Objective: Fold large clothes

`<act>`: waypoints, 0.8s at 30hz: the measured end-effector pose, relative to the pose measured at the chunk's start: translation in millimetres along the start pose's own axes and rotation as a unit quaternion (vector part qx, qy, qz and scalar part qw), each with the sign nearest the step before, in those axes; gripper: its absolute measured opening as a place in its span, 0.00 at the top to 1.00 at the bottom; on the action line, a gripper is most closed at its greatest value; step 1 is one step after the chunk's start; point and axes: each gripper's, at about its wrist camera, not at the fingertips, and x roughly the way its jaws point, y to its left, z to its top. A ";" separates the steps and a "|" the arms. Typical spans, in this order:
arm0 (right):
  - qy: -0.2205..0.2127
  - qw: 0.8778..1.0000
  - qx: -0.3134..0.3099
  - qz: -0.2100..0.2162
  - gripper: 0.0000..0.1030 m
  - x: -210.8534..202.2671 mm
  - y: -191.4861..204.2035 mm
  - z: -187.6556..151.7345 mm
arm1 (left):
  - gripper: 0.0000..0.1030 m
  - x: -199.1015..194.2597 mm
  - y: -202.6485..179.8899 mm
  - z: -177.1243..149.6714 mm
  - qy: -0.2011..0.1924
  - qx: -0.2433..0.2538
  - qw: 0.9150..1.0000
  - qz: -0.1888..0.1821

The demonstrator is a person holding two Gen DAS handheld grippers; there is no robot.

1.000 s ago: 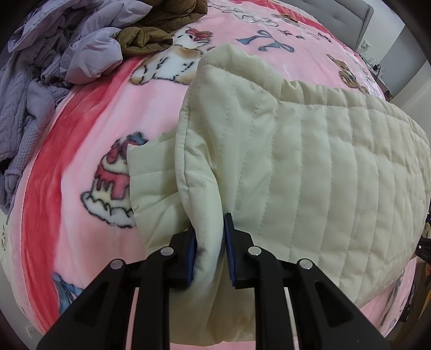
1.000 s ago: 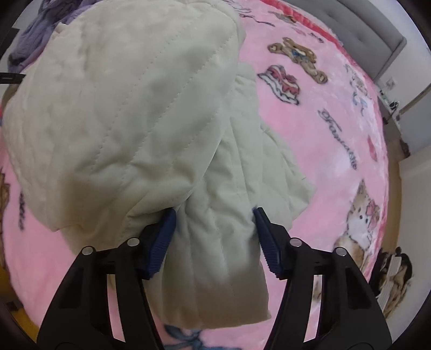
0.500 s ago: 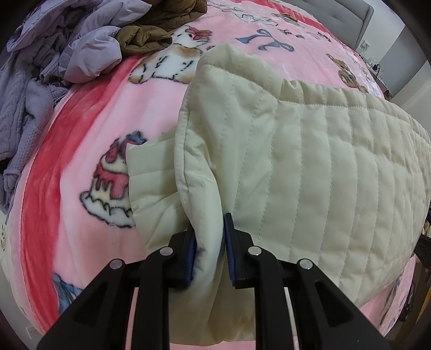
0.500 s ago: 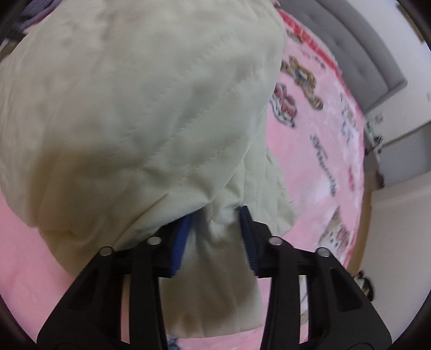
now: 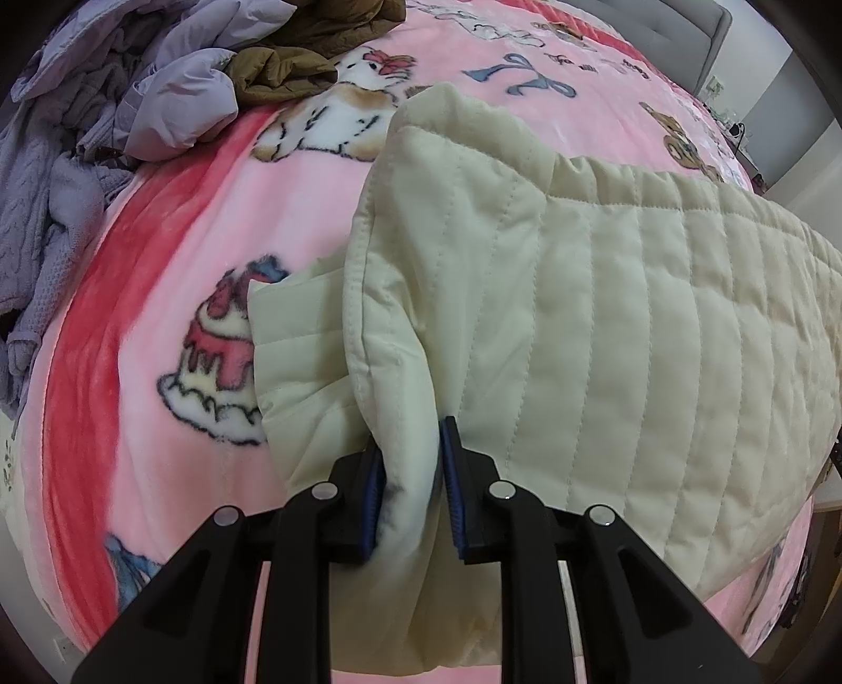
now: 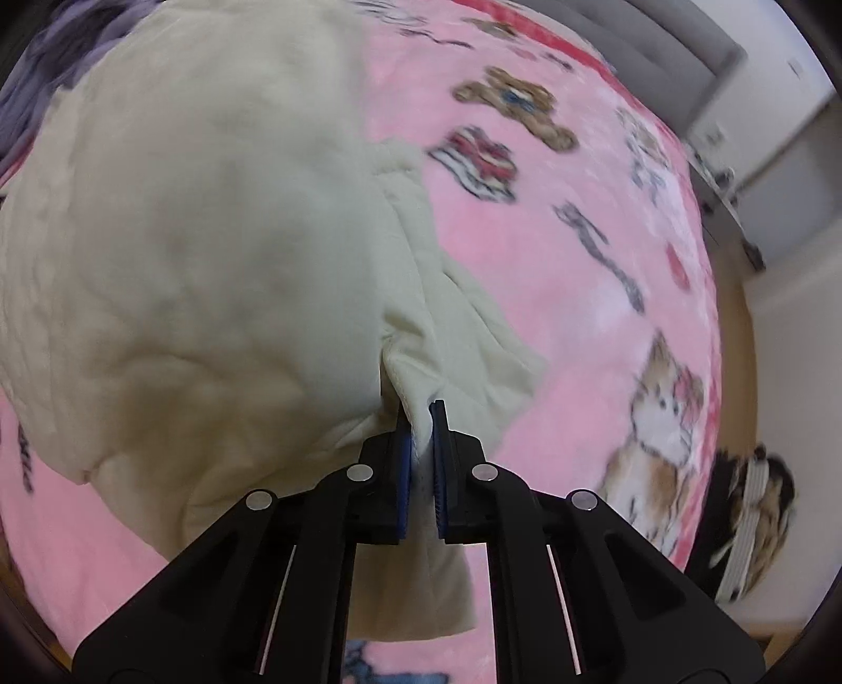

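A cream quilted jacket (image 5: 605, 326) lies on the pink cartoon-print blanket (image 5: 158, 294), folded over itself. In the left wrist view my left gripper (image 5: 412, 447) is shut on a thick rolled edge of the jacket, blue pads pressing both sides. The right wrist view shows the same jacket (image 6: 200, 252) bulging up at the left. There my right gripper (image 6: 419, 415) is shut on a thin fold of the jacket's edge, and a flap hangs below the fingers.
A heap of lilac and brown clothes (image 5: 131, 89) lies at the blanket's far left corner. A grey headboard (image 6: 679, 47) and white wall stand at the far end. Wooden floor and a striped object (image 6: 752, 510) show beyond the bed's right edge.
My right gripper's jaws went from wide open around the jacket's fold to shut on it, and the hand shifted so the view swung. The left gripper kept its grip and stayed put.
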 end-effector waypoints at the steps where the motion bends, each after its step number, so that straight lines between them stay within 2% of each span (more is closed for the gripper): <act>1: 0.006 1.000 0.011 0.003 0.94 1.5 -3.8 -3.2 | 0.79 -0.2 -0.1 0.4 0.002 0.001 1.000 0.000; 6: 0.006 0.995 0.095 0.024 0.94 14.6 -21.4 -13.9 | 0.79 0.5 0.5 2.2 0.002 0.009 1.000 0.005; 8: 0.030 0.991 0.127 0.041 0.94 28.2 -21.4 -20.7 | 0.78 0.1 1.0 0.5 0.003 0.005 1.000 0.004; 11: 0.035 0.993 0.111 0.015 0.94 39.2 -9.3 -23.9 | 0.77 1.1 -3.7 0.0 0.005 0.018 1.000 0.015; 14: 0.044 0.988 0.149 0.026 0.89 41.7 -12.4 -19.8 | 0.77 2.2 -7.3 1.6 0.009 0.025 0.999 0.027; 18: -0.016 0.990 0.127 0.063 0.81 -2.0 -23.8 -15.7 | 0.77 0.4 -4.5 2.5 0.012 0.020 1.000 0.021; 20: -0.040 0.990 0.118 0.070 0.69 -22.7 -31.2 -15.9 | 0.77 -0.5 -3.8 0.6 0.008 0.021 1.000 0.017; 21: -0.058 0.987 0.122 0.087 0.63 -34.0 -38.9 -14.5 | 0.77 -0.8 -4.0 0.4 0.006 0.023 1.000 0.018; 22: -0.074 0.984 0.131 0.098 0.53 -41.2 -47.8 -12.2 | 0.77 -0.7 -4.4 -0.1 0.005 0.024 1.000 0.020; 24: -0.106 0.975 0.154 0.116 0.50 -54.5 -63.6 -2.1 | 0.77 -0.6 -5.4 0.1 0.005 0.021 0.999 0.024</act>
